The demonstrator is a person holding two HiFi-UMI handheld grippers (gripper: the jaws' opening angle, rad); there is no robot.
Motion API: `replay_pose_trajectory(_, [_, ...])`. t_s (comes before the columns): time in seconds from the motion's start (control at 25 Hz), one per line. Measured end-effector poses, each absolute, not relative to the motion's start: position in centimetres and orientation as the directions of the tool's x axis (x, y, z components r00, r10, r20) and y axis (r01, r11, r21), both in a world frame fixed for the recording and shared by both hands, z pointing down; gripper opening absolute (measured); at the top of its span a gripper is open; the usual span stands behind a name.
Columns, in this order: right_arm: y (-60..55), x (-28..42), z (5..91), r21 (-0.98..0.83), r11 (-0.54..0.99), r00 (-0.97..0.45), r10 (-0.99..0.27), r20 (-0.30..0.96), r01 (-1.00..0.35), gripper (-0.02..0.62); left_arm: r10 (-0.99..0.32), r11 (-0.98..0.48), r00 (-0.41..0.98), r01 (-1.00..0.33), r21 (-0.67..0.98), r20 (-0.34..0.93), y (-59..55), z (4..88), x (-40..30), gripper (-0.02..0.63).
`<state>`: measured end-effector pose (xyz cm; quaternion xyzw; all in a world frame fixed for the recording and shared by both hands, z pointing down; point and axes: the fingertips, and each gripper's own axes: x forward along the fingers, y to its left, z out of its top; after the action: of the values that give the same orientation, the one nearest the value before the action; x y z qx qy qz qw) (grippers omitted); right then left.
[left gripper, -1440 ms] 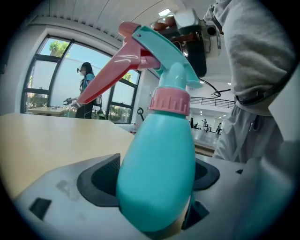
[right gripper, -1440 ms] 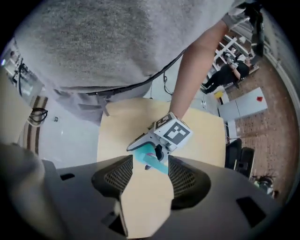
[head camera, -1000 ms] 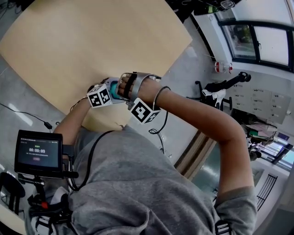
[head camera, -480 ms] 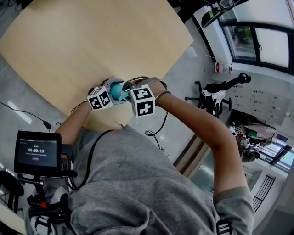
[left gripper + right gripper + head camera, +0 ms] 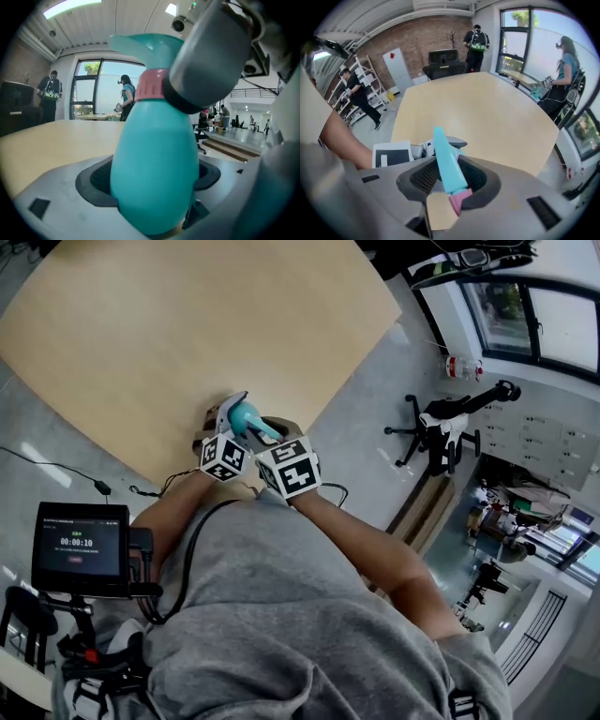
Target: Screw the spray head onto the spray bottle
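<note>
A teal spray bottle (image 5: 154,159) stands upright between the jaws of my left gripper (image 5: 154,192), which is shut on its body. Its pink collar (image 5: 151,84) and teal spray head (image 5: 145,44) sit on top. My right gripper (image 5: 447,183) is shut on the spray head (image 5: 446,161), at the pink collar (image 5: 459,199), and its grey jaw (image 5: 211,51) covers the head's right side. In the head view both grippers, left (image 5: 230,423) and right (image 5: 267,432), meet at the bottle (image 5: 248,416) over the near edge of the wooden table (image 5: 187,324).
A small monitor (image 5: 80,545) is mounted at my lower left. An office chair (image 5: 450,423) stands on the grey floor to the right. A cable (image 5: 56,470) lies on the floor. People stand by the windows (image 5: 476,42) beyond the table's far end.
My right wrist has rolled, so its marker cube now sits beside the left cube. Both grippers have drawn in toward my body. The teal spray head now shows above them.
</note>
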<state>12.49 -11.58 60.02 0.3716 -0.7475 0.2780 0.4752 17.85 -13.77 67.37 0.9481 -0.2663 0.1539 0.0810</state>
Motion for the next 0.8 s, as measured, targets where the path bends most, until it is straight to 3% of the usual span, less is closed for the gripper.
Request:
replay_pose_trajectory(0.28, [-11.4, 11.9, 60.2, -0.072, 0.556, -0.288, -0.311, 0.906, -0.828, 0.130, -0.475, -0.855, 0.812, -0.517, 0.043, 0.339, -13.4, 67.8, 17.4, 0.396])
replay_pose_trajectory(0.44, [-10.8, 11.8, 59.9, -0.113, 0.711, -0.335, -0.180, 0.925, -0.694, 0.150, -0.423, -0.885, 0.842, -0.463, 0.045, 0.335, -13.1, 67.8, 17.9, 0.396])
replay_pose_trajectory(0.56, [-10.8, 11.5, 57.7, -0.061, 0.913, -0.353, -0.093, 0.931, -0.402, 0.192, -0.349, -0.922, 0.878, -0.385, 0.049, 0.329, -12.8, 67.8, 18.3, 0.396])
replay_pose_trajectory(0.64, [-10.3, 11.1, 55.7, -0.009, 0.997, -0.341, -0.017, 0.940, -0.075, 0.215, -0.284, -0.947, 0.902, -0.317, 0.055, 0.325, -12.6, 67.7, 18.5, 0.396])
replay_pose_trajectory(0.72, [-9.4, 10.8, 53.9, 0.035, 0.955, -0.294, 0.055, 0.954, 0.294, 0.219, -0.205, -0.970, 0.922, -0.235, 0.056, 0.329, -12.3, 67.8, 18.7, 0.396])
replay_pose_trajectory(0.8, [-8.9, 11.0, 52.5, 0.048, 0.827, -0.215, 0.089, 0.972, 0.560, 0.219, -0.127, -0.987, 0.933, -0.154, 0.054, 0.336, -11.9, 67.9, 18.7, 0.396])
